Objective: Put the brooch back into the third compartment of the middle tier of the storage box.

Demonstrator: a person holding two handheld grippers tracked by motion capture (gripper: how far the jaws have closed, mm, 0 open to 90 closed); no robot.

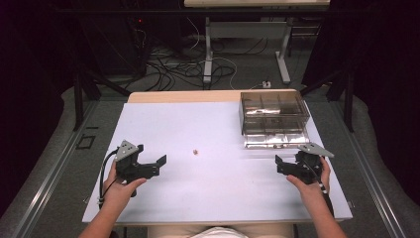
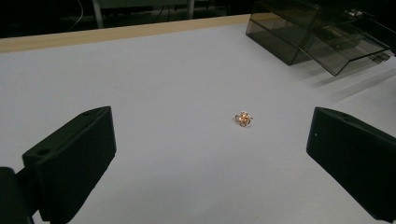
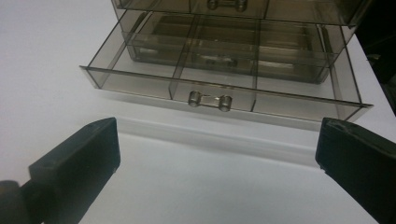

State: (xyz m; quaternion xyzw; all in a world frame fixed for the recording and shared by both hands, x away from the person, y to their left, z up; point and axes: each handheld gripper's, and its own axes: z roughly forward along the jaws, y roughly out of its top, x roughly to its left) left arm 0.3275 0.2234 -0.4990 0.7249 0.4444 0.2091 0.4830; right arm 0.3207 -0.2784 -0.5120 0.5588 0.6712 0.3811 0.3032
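White table (image 1: pixel 213 198): gold trinket (image 1: pixel 196 151) mid; smoky drawer box (image 1: pixel 274 118), drawer out; both tongs spread, empty.

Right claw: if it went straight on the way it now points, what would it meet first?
Probably the front wall of the pulled-out drawer of the clear organizer box. The right claw is open and faces it across bare table; depth is hard to judge.

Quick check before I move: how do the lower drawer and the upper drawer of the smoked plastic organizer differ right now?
The lower drawer is pulled out toward the person; the upper drawer sits pushed in. The lower drawer's open-top compartments are exposed and look empty; the upper drawer's stay covered by the organizer. The lower drawer's handle is fully visible in the right gripper view; the upper drawer's handle is cut by the frame edge. Both are smoked clear plastic with dividers.
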